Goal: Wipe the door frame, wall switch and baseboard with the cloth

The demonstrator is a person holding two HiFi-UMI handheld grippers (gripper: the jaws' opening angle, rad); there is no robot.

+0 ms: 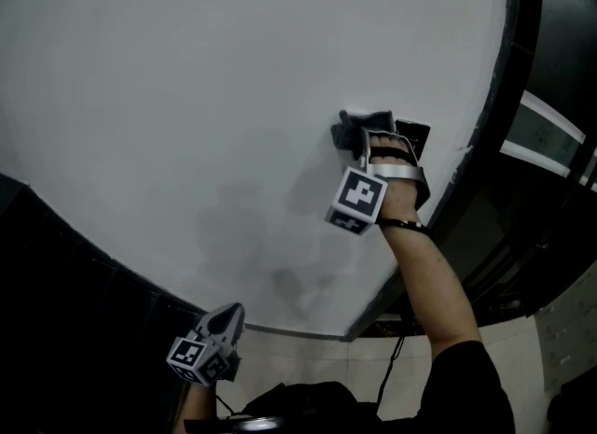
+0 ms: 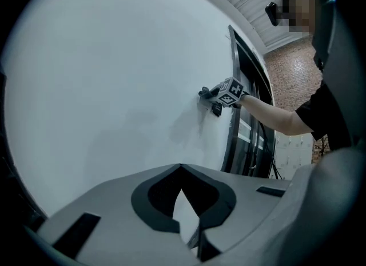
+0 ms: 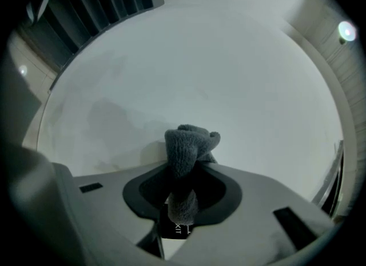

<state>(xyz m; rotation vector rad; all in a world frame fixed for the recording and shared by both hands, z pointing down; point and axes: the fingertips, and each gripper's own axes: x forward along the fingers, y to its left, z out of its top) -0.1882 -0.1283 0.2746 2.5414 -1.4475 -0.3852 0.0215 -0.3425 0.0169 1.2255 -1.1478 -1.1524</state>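
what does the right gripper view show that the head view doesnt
Only the right gripper view: a close look at the cloth pinched between the right gripper's fingers, pale lettering on a dark plate beneath it, and a lit lamp. Only the head view: the left gripper held low, the person's forearm and the dark door frame. Both: the cloth held up to the white wall.

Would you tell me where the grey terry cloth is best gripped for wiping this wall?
Grip the grey terry cloth across its bunched middle, from behind, as the right gripper does: its folded wad sticks out past the jaw tips toward the white wall.
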